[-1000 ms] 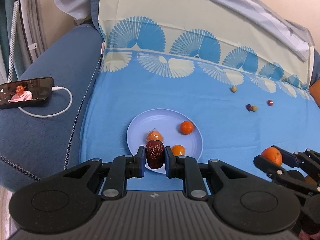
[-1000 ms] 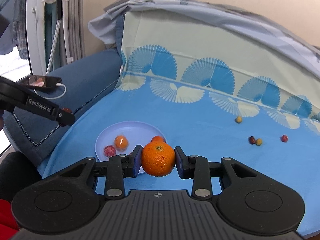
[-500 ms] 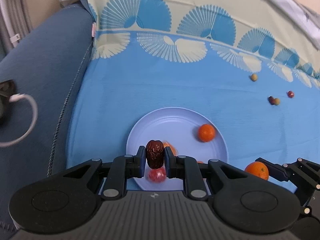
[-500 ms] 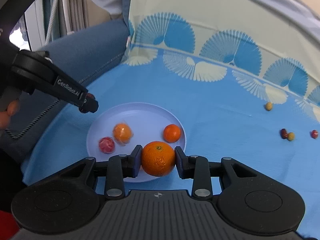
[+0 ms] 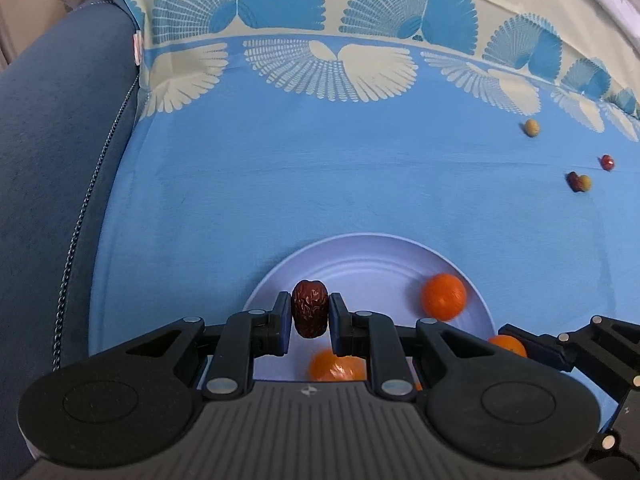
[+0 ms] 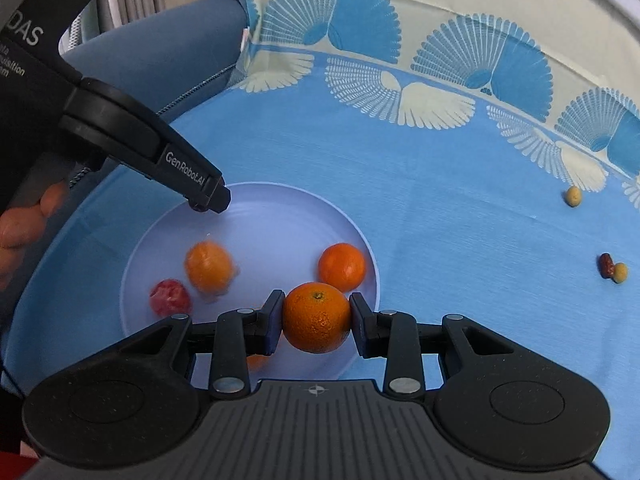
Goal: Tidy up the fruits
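My left gripper (image 5: 309, 315) is shut on a wrinkled dark red date (image 5: 309, 308) and holds it over the near left part of the pale blue plate (image 5: 360, 256). My right gripper (image 6: 316, 318) is shut on an orange mandarin (image 6: 316, 317) above the plate's (image 6: 280, 208) near right rim. On the plate lie a mandarin (image 6: 342, 267), a wrapped orange fruit (image 6: 208, 267) and a wrapped red fruit (image 6: 170, 298). The left gripper's fingers (image 6: 208, 196) show over the plate's far left in the right wrist view.
Small fruits lie on the blue cloth to the right: a yellow one (image 6: 573, 196), a dark red one touching a yellow one (image 6: 612, 268), and a red one (image 5: 607, 162). A dark blue sofa arm (image 5: 52, 160) borders the cloth on the left.
Both grippers have moved forward and lower toward the plate, each still holding its fruit. The plate now looks larger and closer in both views.
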`<state>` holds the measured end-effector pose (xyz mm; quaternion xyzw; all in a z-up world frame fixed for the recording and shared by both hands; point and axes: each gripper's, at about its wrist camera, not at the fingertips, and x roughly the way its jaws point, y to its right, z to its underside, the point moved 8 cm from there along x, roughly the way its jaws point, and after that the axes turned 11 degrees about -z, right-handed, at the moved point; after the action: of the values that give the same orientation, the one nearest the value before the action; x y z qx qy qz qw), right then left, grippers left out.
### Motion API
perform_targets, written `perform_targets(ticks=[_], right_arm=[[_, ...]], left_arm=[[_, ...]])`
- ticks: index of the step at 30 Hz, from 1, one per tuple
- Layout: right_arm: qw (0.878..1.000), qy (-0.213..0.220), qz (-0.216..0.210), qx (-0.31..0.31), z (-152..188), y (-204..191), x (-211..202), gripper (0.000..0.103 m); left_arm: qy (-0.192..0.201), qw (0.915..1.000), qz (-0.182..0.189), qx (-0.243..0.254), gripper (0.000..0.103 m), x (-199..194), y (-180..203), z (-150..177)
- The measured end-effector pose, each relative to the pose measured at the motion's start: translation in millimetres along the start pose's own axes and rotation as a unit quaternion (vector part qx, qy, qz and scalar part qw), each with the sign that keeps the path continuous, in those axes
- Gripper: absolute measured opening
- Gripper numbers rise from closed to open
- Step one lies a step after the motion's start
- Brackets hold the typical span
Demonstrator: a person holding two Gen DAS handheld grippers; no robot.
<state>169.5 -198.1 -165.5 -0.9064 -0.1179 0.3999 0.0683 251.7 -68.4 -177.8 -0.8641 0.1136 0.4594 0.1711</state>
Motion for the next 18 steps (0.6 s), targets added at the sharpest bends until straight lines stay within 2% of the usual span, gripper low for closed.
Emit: perform_targets(ticks=[2,4,5,6,8,11,18], right_arm=[[1.0,0.0,-0.006,-0.002,-2.5,0.5,7.7,0.038],[1.0,-0.006,-0.018,-0.004,-4.5,0.3,13.9,0.041],[1.0,-0.008,-0.022,-0.001,-5.7,0.4,14.6,0.056],[1.0,-0.007,-0.023,0.001,-7.2,0.3,13.1,0.069],[1.0,0.0,-0.023,0.0,-9.9,-1.1,1.7,0.079],[1.0,0.005,-0.021,-0.006,-7.7,-6.7,-24.4,0.091],[1.0,0.009,-0.017,0.009,24.8,-29.0,-101.2,0.102]], left_arm=[[-0.001,1.0,-0.002,0.003,0.021,4.9,1.5,-3.5],[-0.004,0.9999,0.013,0.0,0.051,4.3,2.3,-6.2],[0.001,0.9998,0.016,-0.007,0.085,0.7,0.8,-8.3],[0.012,0.9997,0.012,-0.017,0.103,-4.7,-1.9,-10.1],[0.041,0.9988,0.003,-0.025,0.103,-21.2,-8.4,-11.8],[0.033,0.9992,-0.019,-0.014,0.103,-38.0,-16.8,-3.5],[0.004,0.9981,-0.04,-0.047,0.103,-94.1,-41.7,49.7]])
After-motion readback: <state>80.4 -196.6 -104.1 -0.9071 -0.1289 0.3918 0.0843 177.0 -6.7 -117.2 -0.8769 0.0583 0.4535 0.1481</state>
